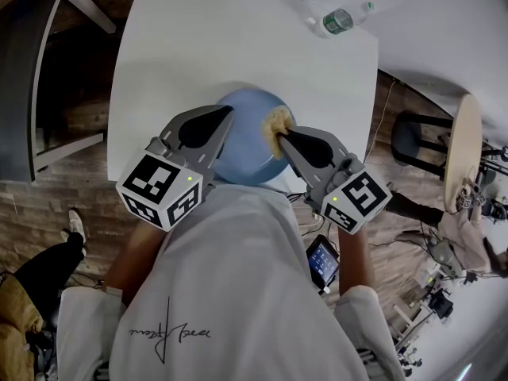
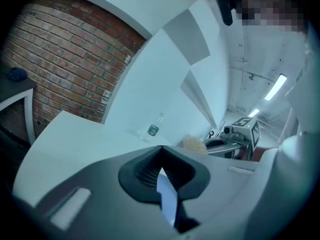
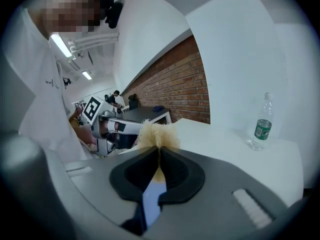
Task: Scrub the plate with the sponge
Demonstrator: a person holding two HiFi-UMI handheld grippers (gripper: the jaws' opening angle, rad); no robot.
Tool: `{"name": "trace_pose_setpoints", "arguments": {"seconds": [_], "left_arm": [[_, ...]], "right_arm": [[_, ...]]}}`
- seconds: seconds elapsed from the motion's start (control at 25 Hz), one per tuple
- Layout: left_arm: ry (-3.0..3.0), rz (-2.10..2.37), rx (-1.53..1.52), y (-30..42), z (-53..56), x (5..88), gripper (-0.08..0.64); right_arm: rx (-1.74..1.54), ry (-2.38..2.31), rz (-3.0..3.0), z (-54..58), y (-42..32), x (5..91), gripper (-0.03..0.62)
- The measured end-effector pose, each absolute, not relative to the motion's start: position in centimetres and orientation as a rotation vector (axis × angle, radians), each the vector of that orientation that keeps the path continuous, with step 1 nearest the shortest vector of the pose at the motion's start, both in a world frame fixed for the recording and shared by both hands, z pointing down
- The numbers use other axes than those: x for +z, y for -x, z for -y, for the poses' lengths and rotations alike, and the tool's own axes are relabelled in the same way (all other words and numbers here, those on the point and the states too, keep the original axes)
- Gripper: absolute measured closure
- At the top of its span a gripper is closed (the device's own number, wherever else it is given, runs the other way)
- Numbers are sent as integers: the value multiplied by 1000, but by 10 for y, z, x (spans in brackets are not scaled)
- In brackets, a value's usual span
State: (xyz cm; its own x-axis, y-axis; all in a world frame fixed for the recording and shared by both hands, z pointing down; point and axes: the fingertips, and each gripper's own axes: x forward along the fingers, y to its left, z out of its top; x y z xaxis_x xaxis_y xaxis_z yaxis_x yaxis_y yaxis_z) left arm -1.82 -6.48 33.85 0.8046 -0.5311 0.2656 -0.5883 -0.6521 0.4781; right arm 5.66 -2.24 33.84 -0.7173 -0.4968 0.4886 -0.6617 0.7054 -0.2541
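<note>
Nearest the lens, the person's white shirt is recorded, with both grippers held just beyond it at the near edge of the table. The plate is found at that edge, between the two tools. The left gripper is seen closed on the plate's left rim, a blue sliver being pinched between its pads. The right gripper is clamped on the sponge, which is set over the plate's right portion. The plate's bare face is judged to lie leftward of the sponge, toward the left gripper.
</note>
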Motion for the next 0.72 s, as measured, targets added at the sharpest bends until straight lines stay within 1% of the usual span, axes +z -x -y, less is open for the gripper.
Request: {"name": "trace_pose_setpoints", "arguments": {"seconds": [0.2,0.72], "left_arm": [[-2453,856,57,17,60,316,545],[-2557,901,-2,18,47,277,545]], "right_arm": [[553,-929,2582,18,-55,316,571],[497,-956,2637,-4,-44,286,571]]}}
